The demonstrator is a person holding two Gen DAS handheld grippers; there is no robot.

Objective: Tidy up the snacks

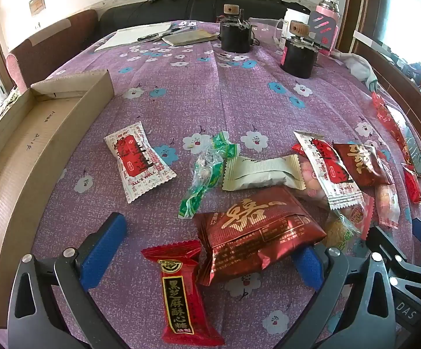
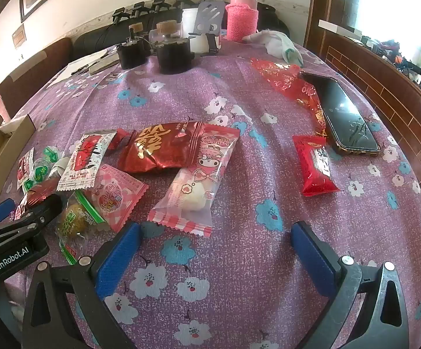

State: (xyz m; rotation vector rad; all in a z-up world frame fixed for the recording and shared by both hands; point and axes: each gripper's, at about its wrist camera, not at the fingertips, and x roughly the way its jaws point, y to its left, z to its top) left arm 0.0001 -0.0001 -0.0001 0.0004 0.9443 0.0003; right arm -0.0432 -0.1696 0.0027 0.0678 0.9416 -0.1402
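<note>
The snacks lie loose on the purple floral tablecloth (image 1: 210,93), and the cardboard box (image 1: 21,157) stands open along the left edge, apparently the collection point; the part of its floor in view holds nothing. The left gripper (image 1: 207,250) hovers low at the near edge with its jaws wide apart, holding nothing; between its blue fingers (image 1: 102,250) lie the red sesame candy bar (image 1: 181,293) and the near end of the large dark-red packet (image 1: 256,229), an arrangement that suggests one of these is the next pick. Farther off lie the white-and-red sachet (image 1: 139,161), the green-twist candy (image 1: 207,171) and the cream packet (image 1: 264,173), the last two touching. The right gripper (image 2: 214,258) is likewise open and empty, over bare cloth just near of the pink cartoon packet (image 2: 198,180). A bright red packet (image 2: 315,168) lies apart at right, just beside the phone (image 2: 344,113), which is not part of the task.
</note>
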